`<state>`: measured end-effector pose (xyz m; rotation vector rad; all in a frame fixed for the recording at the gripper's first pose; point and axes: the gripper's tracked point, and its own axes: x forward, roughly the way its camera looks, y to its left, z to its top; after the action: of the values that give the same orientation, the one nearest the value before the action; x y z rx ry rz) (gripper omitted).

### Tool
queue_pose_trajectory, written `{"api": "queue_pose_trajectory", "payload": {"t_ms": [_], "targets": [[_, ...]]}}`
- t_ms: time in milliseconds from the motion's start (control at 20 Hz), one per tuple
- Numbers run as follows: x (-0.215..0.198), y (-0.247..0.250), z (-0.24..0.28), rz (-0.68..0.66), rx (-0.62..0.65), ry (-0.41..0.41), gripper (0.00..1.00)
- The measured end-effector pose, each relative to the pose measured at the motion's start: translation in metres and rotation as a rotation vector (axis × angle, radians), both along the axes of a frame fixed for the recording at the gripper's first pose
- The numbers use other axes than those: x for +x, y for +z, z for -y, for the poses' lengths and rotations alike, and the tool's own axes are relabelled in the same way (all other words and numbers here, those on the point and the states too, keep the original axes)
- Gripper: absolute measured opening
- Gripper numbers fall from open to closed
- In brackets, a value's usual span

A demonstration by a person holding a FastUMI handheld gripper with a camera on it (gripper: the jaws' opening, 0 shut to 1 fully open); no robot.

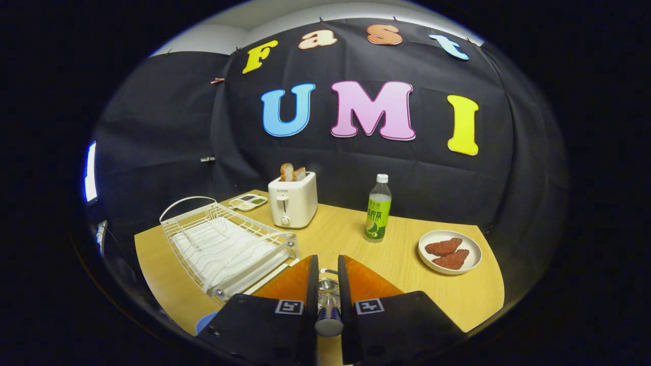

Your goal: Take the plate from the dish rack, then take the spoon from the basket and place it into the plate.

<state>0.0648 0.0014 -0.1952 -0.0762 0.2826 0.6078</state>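
The gripper (328, 269) was held above the near edge of a wooden table (351, 239), its two orange fingers (292, 279) drawn close together and pinching a spoon (328, 305). The spoon's metal bowl showed between the fingertips and its blue-banded handle end pointed back toward the camera. Just left of the fingers stood a white wire dish rack (224, 244) with a ribbed drain tray. A blue rim, possibly the plate (206, 321), showed at the near left beside the gripper body. Farther back stood a white toaster (293, 201) holding two bread slices (292, 173), with a small divided dish (247, 202) to its left. A green-labelled bottle (378, 209) stood right of centre, and at the far right a white plate (449, 251) carried two brown pieces of food (447, 253).
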Motion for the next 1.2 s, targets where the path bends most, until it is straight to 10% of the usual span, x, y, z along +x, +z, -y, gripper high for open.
{"api": "queue_pose_trajectory", "payload": {"t_ms": [650,1200], "targets": [[-0.110,-0.064,-0.043,-0.194,-0.027,0.238,0.22],[-0.122,-0.105,-0.037,-0.298,-0.095,0.235,0.24]]}}
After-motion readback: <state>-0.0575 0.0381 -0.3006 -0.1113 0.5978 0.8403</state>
